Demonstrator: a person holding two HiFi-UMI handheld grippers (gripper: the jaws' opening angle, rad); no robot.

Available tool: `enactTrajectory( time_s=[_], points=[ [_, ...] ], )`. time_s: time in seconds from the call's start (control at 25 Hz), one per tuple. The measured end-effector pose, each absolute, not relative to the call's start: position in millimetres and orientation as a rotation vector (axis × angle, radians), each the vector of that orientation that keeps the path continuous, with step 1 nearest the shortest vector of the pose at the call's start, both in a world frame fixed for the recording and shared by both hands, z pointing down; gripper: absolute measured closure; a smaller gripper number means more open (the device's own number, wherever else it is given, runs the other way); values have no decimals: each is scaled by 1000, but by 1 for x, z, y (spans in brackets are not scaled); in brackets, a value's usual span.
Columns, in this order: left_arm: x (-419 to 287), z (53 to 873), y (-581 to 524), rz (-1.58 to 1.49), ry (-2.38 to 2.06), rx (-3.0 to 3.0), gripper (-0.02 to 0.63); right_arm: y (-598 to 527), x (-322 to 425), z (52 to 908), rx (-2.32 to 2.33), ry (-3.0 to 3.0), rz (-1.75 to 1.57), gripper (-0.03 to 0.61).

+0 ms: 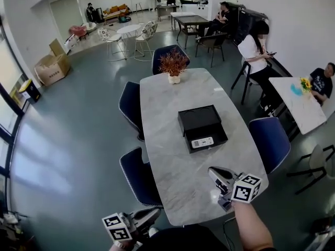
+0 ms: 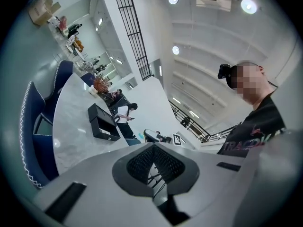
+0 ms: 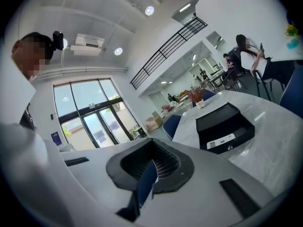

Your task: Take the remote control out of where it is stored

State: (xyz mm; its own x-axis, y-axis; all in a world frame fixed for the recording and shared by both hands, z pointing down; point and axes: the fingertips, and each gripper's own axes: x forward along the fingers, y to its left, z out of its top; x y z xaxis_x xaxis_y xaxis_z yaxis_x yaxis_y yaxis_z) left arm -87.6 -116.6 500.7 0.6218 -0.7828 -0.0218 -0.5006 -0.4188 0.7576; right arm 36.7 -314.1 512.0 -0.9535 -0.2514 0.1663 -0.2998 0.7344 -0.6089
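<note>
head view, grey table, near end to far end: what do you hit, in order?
right hand-held gripper → remote control, lying in the open near part of the black box → potted plant

Table [image 1: 172, 156] glossy marble (grey-veined); box [image 1: 199, 118] matt black.

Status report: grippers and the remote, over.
Left gripper and right gripper shut, empty, short of the black box. Remote lies in its open front, untouched. Nothing in the way.
</note>
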Motion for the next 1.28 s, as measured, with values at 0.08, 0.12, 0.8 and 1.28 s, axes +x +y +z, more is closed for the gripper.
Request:
enactTrajectory(
  time_s=[0.08,0.12,0.8,1.28],
  points=[
    [-87,503,-122,-498,-1027,2084,609,-338,39,520,452,-2819,941,569],
    [-87,505,-123,-502,-1042,2070,609,-350,40,523,455,-2793,893,569],
    [-87,528,-128,-563,-1290,1860,609,-525,11,635,222,-2324,415,566],
    [-81,537,-117,-574,-1366,1777,609,-546,-8,700,-77,-1944,111,475]
  ],
)
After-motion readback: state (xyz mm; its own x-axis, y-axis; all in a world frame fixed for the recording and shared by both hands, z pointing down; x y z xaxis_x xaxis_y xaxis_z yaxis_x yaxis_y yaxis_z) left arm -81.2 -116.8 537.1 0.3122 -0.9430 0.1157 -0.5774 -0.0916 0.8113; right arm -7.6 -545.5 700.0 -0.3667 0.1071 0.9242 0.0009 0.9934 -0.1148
